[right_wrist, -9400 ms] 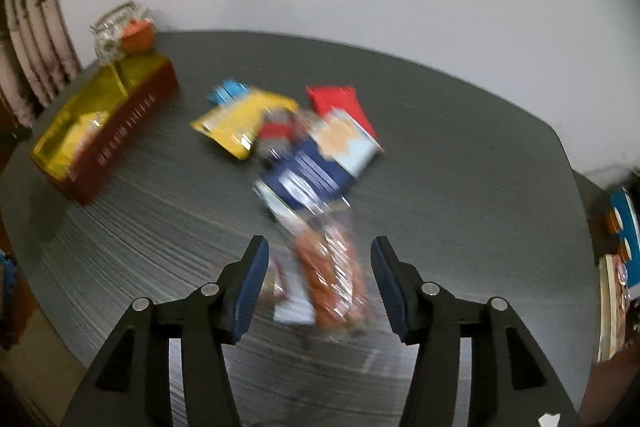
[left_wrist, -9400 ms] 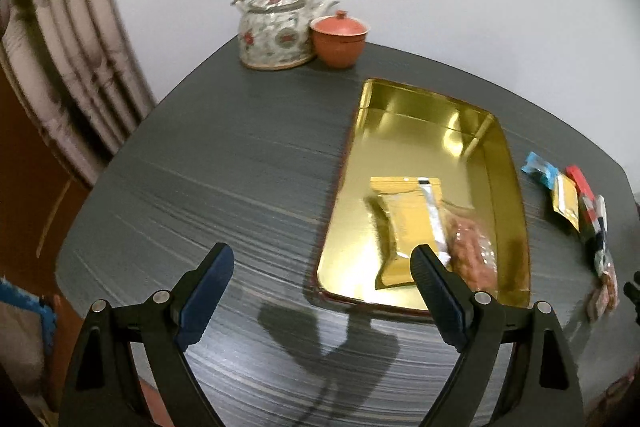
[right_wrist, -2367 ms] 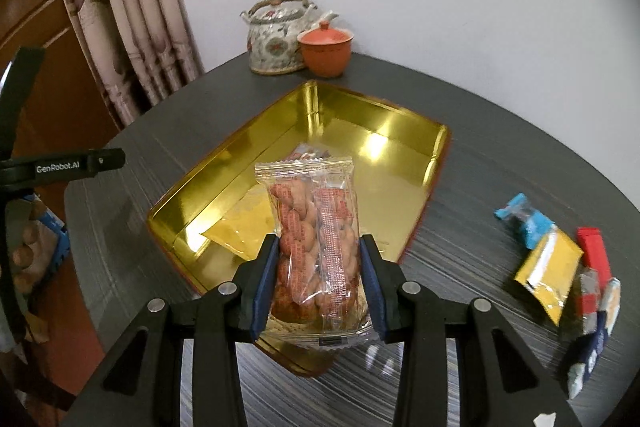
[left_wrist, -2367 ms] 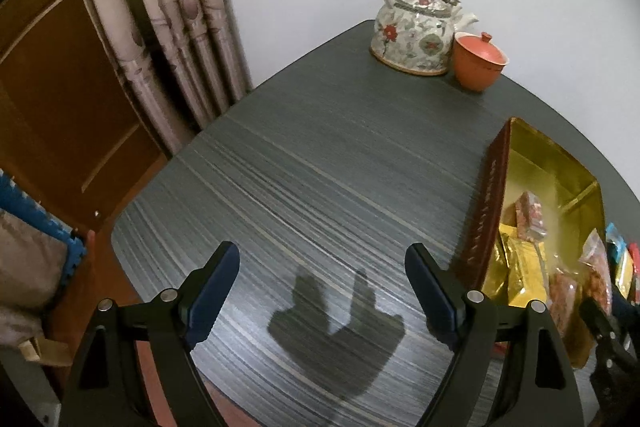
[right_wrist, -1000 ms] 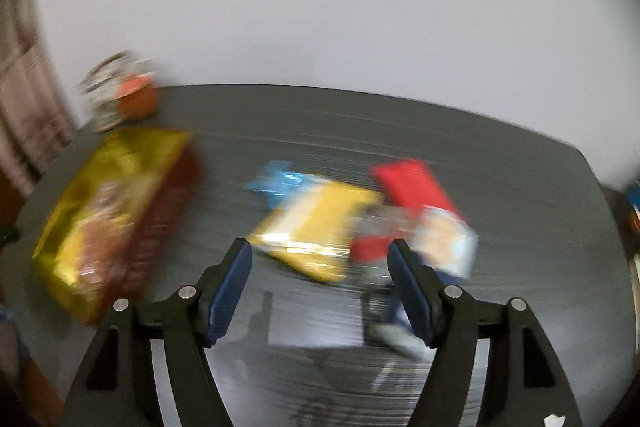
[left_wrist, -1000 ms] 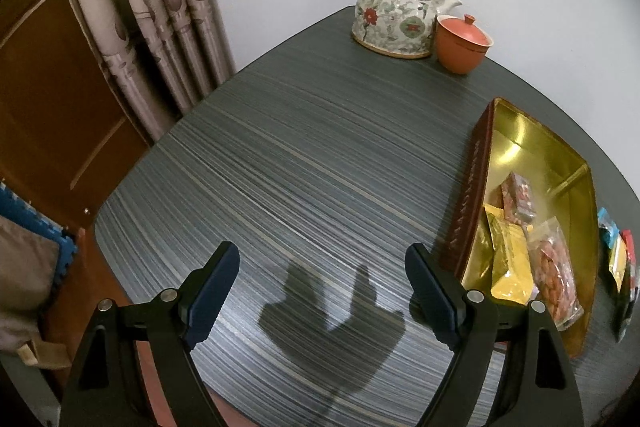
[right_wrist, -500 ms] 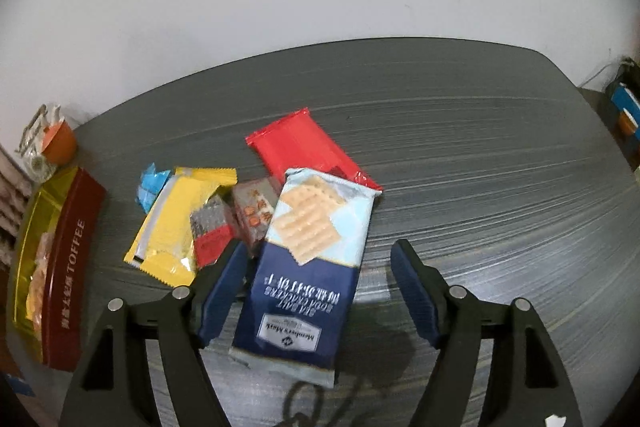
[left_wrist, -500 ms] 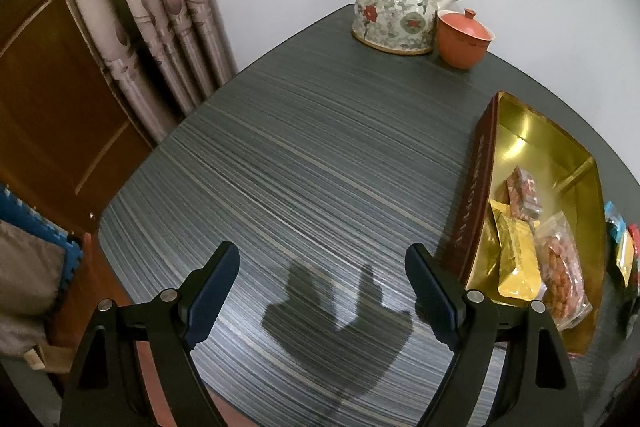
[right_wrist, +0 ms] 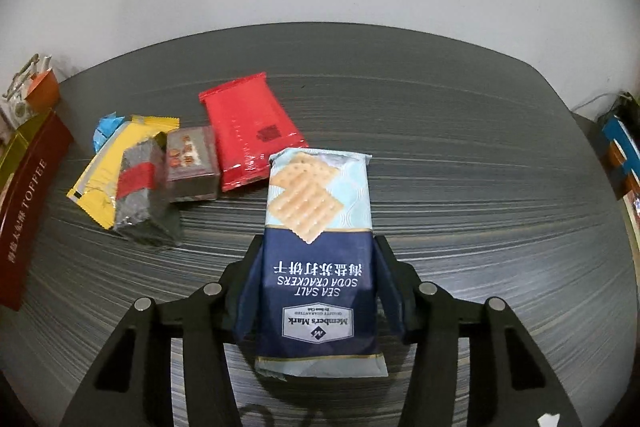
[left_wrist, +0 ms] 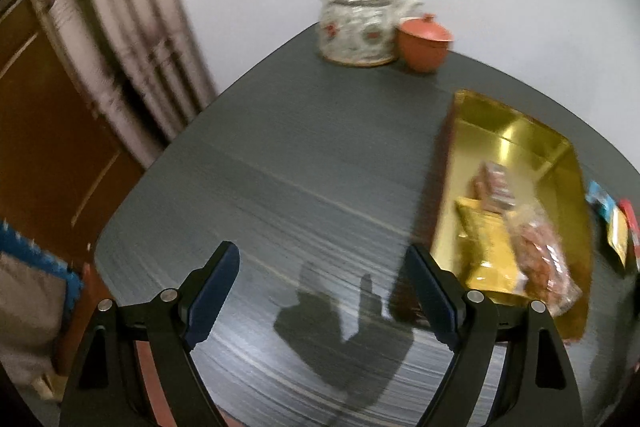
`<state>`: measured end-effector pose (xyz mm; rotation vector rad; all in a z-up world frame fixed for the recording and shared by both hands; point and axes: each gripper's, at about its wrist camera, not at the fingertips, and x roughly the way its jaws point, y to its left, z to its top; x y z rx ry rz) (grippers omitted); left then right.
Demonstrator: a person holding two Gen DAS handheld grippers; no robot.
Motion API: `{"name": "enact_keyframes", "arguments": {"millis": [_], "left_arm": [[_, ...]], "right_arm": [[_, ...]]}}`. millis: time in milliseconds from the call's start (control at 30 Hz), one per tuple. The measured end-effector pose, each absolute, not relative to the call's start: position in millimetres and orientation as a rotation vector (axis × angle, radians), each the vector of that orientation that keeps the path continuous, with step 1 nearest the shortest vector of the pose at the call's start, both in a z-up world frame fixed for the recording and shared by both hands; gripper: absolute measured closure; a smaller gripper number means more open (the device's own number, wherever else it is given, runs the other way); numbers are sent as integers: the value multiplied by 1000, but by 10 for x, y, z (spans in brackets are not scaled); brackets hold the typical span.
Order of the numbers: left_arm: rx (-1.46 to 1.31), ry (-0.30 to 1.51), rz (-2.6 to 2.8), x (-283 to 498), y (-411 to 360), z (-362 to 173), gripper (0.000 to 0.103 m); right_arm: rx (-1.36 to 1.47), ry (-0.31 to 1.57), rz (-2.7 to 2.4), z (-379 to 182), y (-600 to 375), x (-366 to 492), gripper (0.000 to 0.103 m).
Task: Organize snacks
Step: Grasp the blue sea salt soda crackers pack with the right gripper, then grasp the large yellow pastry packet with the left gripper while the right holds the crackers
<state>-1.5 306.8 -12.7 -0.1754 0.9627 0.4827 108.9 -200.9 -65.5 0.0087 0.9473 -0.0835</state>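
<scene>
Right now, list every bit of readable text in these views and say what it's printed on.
"SEA SALT SODA CRACKERS" – cracker packet
"Member's Mark" – same packet, white label
Chinese characters – same packet
"TOFFEE", plus Chinese characters – red side of the gold tin
Print on the brown snack and red packet: too blurred to read.

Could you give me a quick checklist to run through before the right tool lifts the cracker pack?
1. Pack between the pads: ok. The cracker pack sits between the right tool, whose jaws are closing.
2. Firm grip: cannot tell. The pads meet the pack's sides, but whether they hold it does not show.
3. Pack clear of neighbours: ok. Its far end only nears the red pack; overlap cannot be told.
4. Room in the tin: ok. The far half of the gold tin is bare.
5. Left tool out of the way: ok. The left tool is open and empty, beside the tin.
</scene>
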Motion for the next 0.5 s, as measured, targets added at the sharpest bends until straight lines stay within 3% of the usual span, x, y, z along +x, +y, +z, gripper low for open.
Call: {"name": "enact_keyframes", "arguments": {"millis": [167, 333, 500], "left_arm": [[-73, 916, 391, 41, 2609, 49, 18], [-49, 881, 227, 199, 2000, 237, 18], [-27, 921, 98, 532, 1396, 160, 18]], "right_arm": [[-8, 918, -47, -647, -2075, 1058, 52], [-19, 893, -31, -638, -2177, 1053, 57], [-1, 878, -70, -645, -2425, 1099, 57]]}}
